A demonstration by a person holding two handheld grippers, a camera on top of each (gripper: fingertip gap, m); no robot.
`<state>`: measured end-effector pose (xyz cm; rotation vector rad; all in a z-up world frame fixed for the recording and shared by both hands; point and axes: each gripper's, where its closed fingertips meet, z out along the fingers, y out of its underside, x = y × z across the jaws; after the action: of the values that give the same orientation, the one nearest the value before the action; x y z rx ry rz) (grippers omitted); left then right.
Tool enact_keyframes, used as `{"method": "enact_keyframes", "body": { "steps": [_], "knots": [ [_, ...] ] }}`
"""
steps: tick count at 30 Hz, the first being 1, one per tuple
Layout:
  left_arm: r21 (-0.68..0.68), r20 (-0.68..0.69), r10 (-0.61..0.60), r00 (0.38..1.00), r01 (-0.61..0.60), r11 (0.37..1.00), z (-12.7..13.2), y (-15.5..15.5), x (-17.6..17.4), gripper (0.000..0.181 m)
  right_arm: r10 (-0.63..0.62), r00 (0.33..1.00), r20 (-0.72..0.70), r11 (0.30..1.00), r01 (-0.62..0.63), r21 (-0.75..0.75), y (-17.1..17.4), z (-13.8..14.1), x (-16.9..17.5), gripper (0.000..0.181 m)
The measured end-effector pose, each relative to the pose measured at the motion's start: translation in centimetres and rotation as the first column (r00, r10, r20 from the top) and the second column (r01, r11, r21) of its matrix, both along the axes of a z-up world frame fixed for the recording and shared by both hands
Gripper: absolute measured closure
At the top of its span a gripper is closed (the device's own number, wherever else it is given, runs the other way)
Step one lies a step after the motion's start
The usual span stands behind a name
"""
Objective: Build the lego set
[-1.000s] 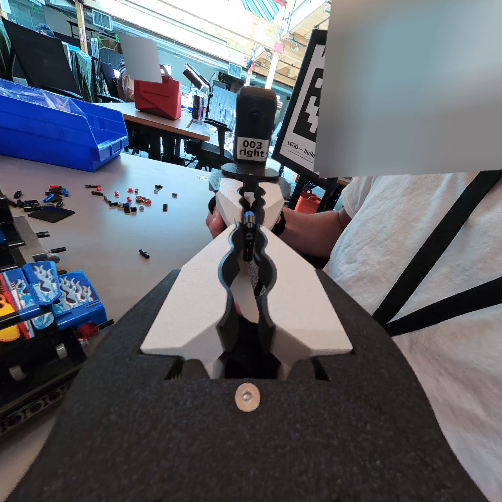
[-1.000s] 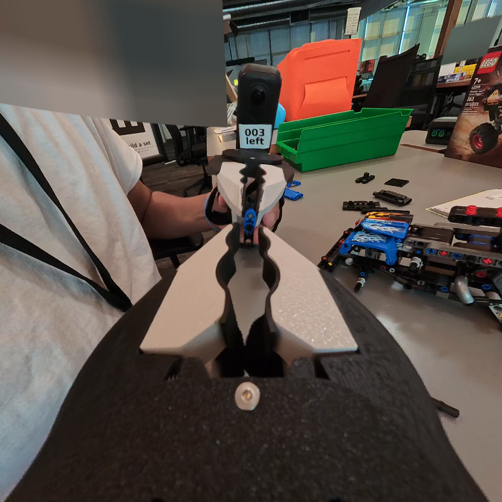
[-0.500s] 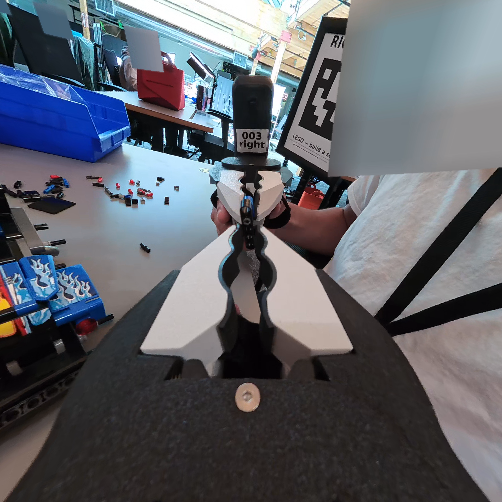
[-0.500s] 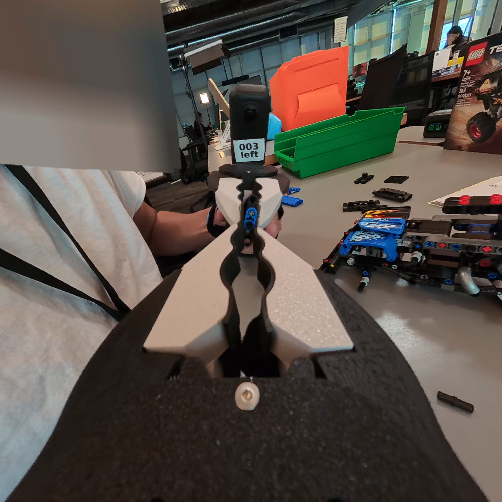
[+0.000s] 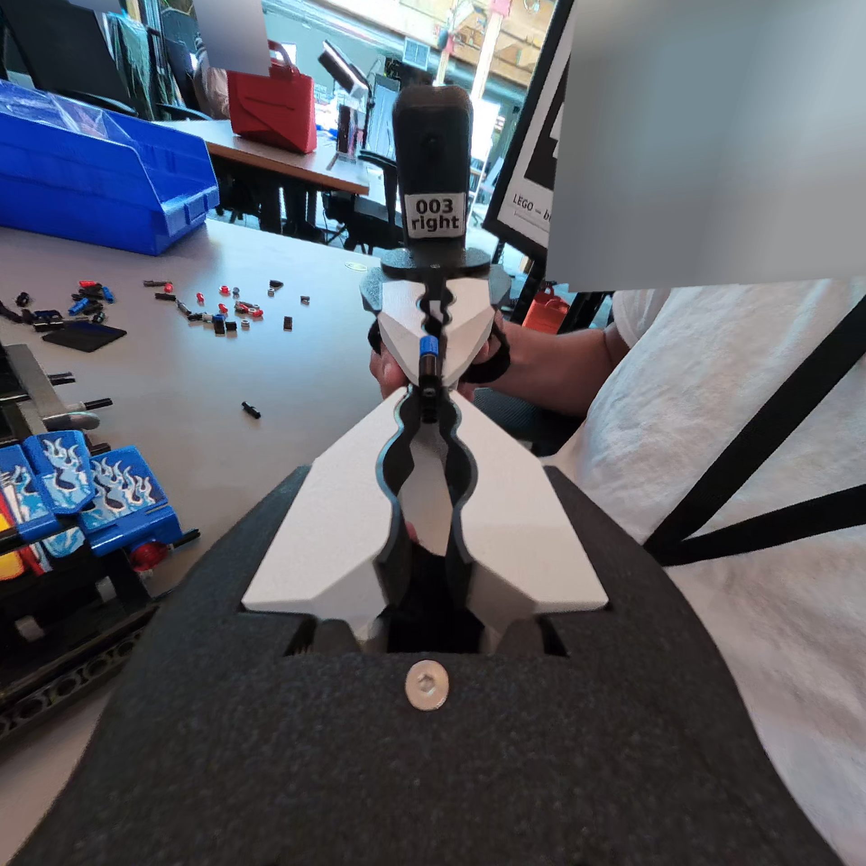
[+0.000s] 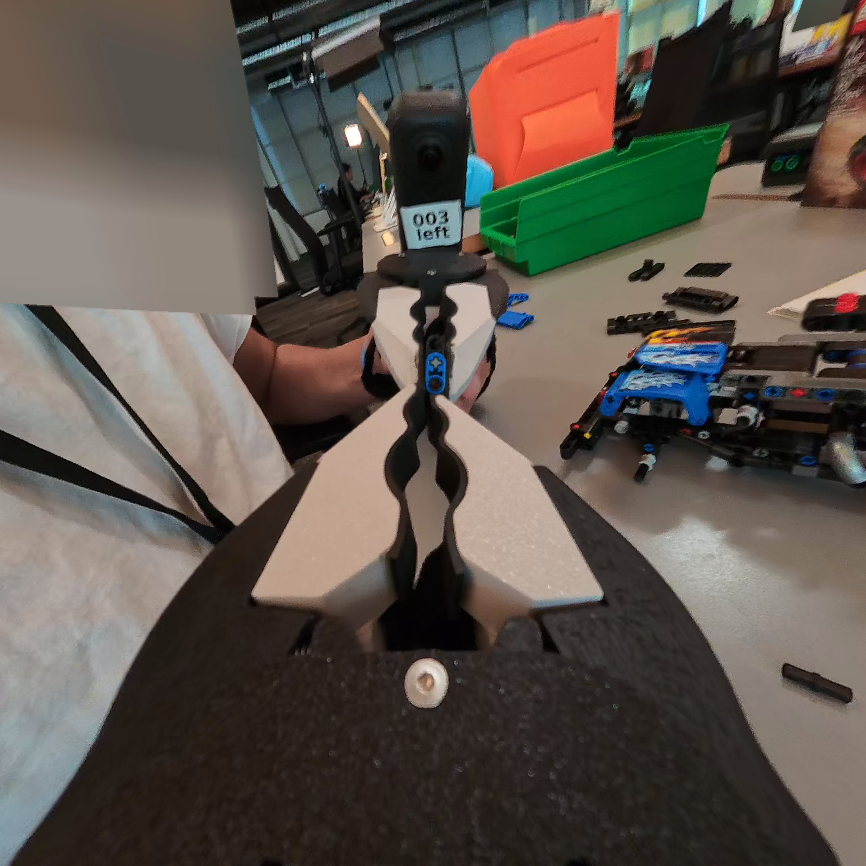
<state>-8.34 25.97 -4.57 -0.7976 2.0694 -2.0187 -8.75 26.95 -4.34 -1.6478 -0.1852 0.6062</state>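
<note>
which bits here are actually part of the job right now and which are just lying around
In hand:
- left gripper, shut on blue connector
- right gripper, shut on blue-black pin
- part-built truck

Lying about:
- loose small pieces
- black axle
- blue bin
- green bin
- red bag

**Two handheld grippers held tip to tip**

The left gripper (image 5: 427,398) and right gripper (image 6: 429,403) point straight at each other in front of the person's chest, fingertips nearly meeting. Both sets of jaws are pressed close together (each pinching a small piece). A bare hand (image 5: 391,370) wraps the right gripper's handle; another hand (image 6: 375,370) wraps the left's, forearms reaching inward.
</note>
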Motion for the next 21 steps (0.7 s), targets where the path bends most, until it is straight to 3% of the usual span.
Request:
{"method": "enact_keyframes", "body": {
  "steps": [5,11,15,21],
  "knots": [
    [0.012,0.006,-0.006,1.0,0.006,1.0,-0.08,-0.14,-0.02,0.176,0.018,0.996,0.089,1.0,-0.016,-0.021,-0.29,-0.04,-0.03,0.181],
    [0.027,-0.003,-0.02,1.0,0.02,0.999,-0.31,-0.06,-0.22,0.176,-0.004,0.997,0.082,1.0,0.004,0.006,-0.69,0.45,0.69,0.169],
    [0.057,-0.008,-0.033,0.999,0.033,0.998,-0.73,-0.43,-0.34,0.176,0.014,0.993,0.119,1.0,-0.013,-0.009,-0.52,0.05,0.03,0.175],
    [0.097,0.024,0.009,1.0,-0.011,0.995,-0.97,-0.28,0.06,0.176,-0.001,0.999,0.039,1.0,0.002,-0.026,-0.27,-0.23,0.39,0.175]
  ]
}}
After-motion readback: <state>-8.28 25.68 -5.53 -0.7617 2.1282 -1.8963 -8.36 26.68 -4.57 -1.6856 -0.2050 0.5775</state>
